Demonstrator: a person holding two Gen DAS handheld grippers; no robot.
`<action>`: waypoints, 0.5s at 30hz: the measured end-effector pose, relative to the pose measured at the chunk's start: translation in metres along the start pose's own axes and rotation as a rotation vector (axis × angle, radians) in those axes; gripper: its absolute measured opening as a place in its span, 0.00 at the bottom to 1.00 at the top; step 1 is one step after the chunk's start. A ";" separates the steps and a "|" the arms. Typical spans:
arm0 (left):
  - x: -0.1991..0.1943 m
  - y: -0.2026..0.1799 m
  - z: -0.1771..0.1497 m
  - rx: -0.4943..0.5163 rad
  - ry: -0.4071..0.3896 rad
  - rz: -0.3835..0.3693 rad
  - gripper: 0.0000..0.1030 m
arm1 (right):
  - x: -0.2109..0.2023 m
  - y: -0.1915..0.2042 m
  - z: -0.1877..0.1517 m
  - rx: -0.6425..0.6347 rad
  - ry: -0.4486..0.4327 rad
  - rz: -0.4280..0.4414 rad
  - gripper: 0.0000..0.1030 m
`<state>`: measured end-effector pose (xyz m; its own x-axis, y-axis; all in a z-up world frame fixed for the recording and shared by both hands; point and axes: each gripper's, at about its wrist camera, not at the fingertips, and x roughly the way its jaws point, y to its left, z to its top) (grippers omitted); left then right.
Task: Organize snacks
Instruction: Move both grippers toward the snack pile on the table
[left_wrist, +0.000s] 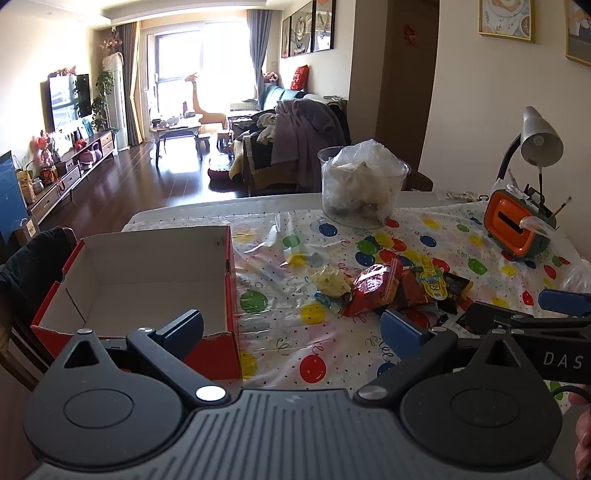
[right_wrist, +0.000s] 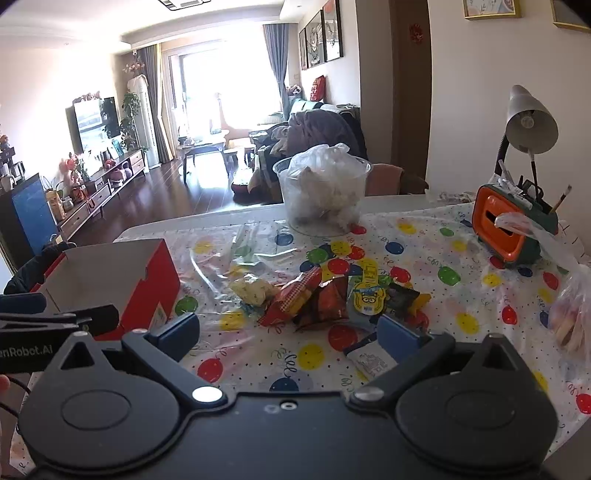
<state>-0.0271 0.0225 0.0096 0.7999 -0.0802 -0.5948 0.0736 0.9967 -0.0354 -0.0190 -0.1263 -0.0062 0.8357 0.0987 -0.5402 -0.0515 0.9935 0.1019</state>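
Note:
A pile of snack packets lies mid-table on the balloon-print cloth: a red packet, a pale yellow one, a yellow cartoon packet and dark ones. An open, empty red cardboard box stands at the table's left. My left gripper is open and empty, hovering between the box and the pile. My right gripper is open and empty, just in front of the pile; a white-and-blue packet lies by its right finger.
A clear plastic tub stuffed with white bags stands at the back. An orange holder and a grey desk lamp are at the right. A plastic bag lies at the right edge.

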 end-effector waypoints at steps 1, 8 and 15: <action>0.000 0.000 0.000 0.001 0.001 0.001 1.00 | -0.001 0.000 0.000 0.000 -0.001 -0.002 1.00; 0.000 0.002 -0.003 0.001 0.011 0.006 1.00 | -0.002 -0.001 -0.001 0.006 0.009 -0.003 1.00; 0.000 0.002 -0.007 0.000 0.024 0.006 1.00 | -0.001 0.000 -0.003 0.023 0.043 -0.007 1.00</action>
<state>-0.0309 0.0249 0.0043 0.7858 -0.0742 -0.6141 0.0692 0.9971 -0.0319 -0.0216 -0.1265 -0.0086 0.8115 0.0943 -0.5767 -0.0326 0.9927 0.1164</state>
